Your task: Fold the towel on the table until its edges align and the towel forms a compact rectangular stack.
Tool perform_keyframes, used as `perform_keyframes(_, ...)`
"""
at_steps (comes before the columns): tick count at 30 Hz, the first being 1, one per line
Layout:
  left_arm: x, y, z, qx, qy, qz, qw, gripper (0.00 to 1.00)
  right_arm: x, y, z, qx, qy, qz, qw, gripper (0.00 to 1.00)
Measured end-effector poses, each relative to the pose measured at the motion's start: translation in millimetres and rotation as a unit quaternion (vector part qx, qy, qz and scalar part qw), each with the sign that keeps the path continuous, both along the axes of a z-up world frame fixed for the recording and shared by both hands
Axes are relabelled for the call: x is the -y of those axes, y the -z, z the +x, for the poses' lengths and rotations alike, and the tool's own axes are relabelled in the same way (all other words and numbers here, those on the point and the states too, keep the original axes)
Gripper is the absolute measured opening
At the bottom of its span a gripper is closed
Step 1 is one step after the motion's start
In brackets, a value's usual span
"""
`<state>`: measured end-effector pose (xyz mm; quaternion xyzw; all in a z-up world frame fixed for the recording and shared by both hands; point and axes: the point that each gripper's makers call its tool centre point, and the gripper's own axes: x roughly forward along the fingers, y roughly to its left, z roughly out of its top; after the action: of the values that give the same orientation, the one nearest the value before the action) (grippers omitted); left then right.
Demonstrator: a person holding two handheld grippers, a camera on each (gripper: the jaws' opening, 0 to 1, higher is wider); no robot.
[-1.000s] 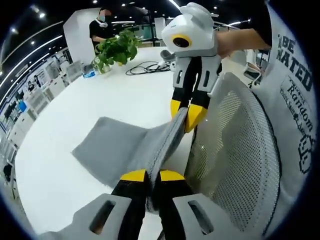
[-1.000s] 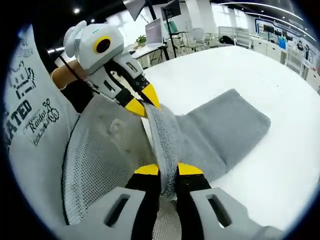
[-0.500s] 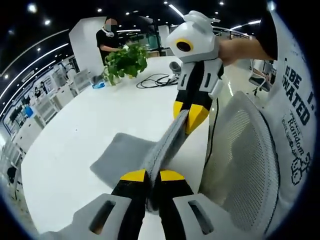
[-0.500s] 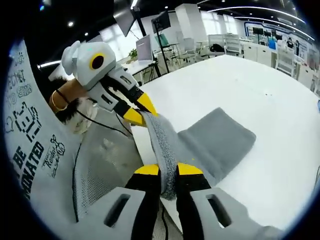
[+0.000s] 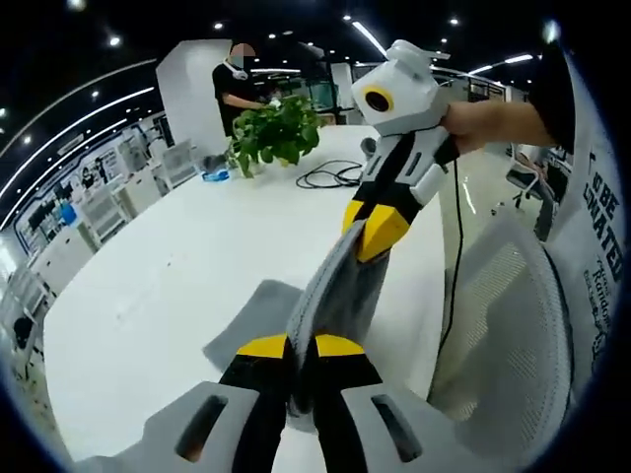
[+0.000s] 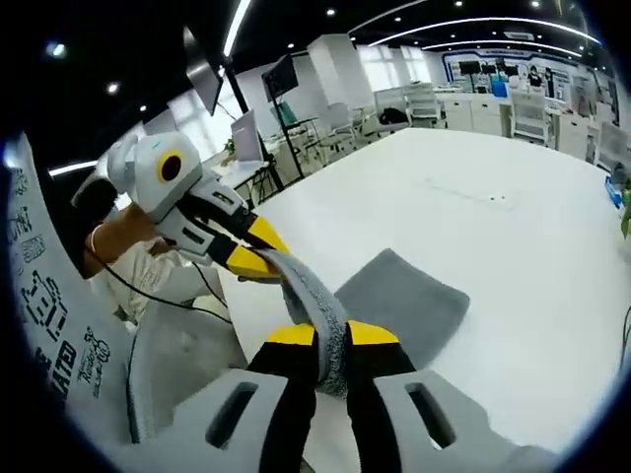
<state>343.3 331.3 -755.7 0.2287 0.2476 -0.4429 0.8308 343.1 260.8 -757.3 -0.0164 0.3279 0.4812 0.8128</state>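
A grey towel (image 5: 330, 296) hangs stretched between both grippers, its far part still lying on the white table (image 5: 187, 256). My left gripper (image 5: 301, 347) is shut on one corner of the towel's near edge. The right gripper (image 5: 367, 229) comes in from the upper right of the left gripper view, shut on the other corner. In the right gripper view my right gripper (image 6: 330, 337) pinches the towel (image 6: 394, 301), and the left gripper (image 6: 258, 258) holds the same raised edge at the left.
A potted green plant (image 5: 276, 133) and a coil of black cable (image 5: 330, 175) sit at the table's far end, where a person (image 5: 237, 84) stands. A white mesh chair (image 5: 503, 325) stands close to the table's near edge. Desks and chairs (image 6: 424, 99) fill the room behind.
Both grippers have risen with the towel's near edge, lifting more cloth off the table. The part lying flat has shrunk and the views look down from higher.
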Motion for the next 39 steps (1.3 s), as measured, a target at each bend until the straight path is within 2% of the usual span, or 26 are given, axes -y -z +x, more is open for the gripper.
perform_keyframes(8,-3,18.3,34.4,-0.013,-0.009,-0.005,0.9999,0.08,-3,14.1,33,-0.004,0.012,-0.009,0.9999,0.08)
perform_keyframes(14,-2,32.7,52.8,0.002,-0.010,-0.001,0.9999,0.08,-3,29.2,56,-0.013,0.021,-0.018,0.9995,0.08)
perform_keyframes(17,-1,45.0,64.1,-0.002,-0.009,0.009,0.9999,0.08,-2,41.1,63,-0.028,0.025,-0.021,0.9991,0.08)
perform_keyframes(18,-1,48.3,66.9,-0.005,-0.008,0.010,0.9999,0.08,-1,46.6,67,-0.037,0.031,-0.022,0.9986,0.08)
perform_keyframes(19,0,52.8,71.6,-0.006,-0.009,0.011,0.9999,0.08,-1,50.1,70,-0.031,0.026,-0.026,0.9988,0.08)
perform_keyframes(20,0,56.1,74.6,-0.008,-0.010,0.011,0.9999,0.08,0,52.7,75,-0.004,0.015,-0.036,0.9992,0.09)
perform_keyframes(23,0,67.1,83.5,-0.023,-0.014,0.008,0.9996,0.08,1,63.9,82,-0.019,0.025,-0.039,0.9988,0.09)
perform_keyframes(29,0,89.9,95.7,-0.048,-0.016,0.016,0.9986,0.09,1,83.5,98,-0.025,0.031,-0.046,0.9982,0.10)
perform_keyframes(34,0,106.1,104.8,-0.056,-0.016,0.024,0.9980,0.11,5,105.2,108,-0.043,0.067,-0.043,0.9959,0.12)
perform_keyframes(39,-1,113.1,116.7,-0.065,-0.039,0.015,0.9970,0.17,12,112.1,117,-0.060,0.115,-0.028,0.9911,0.14)
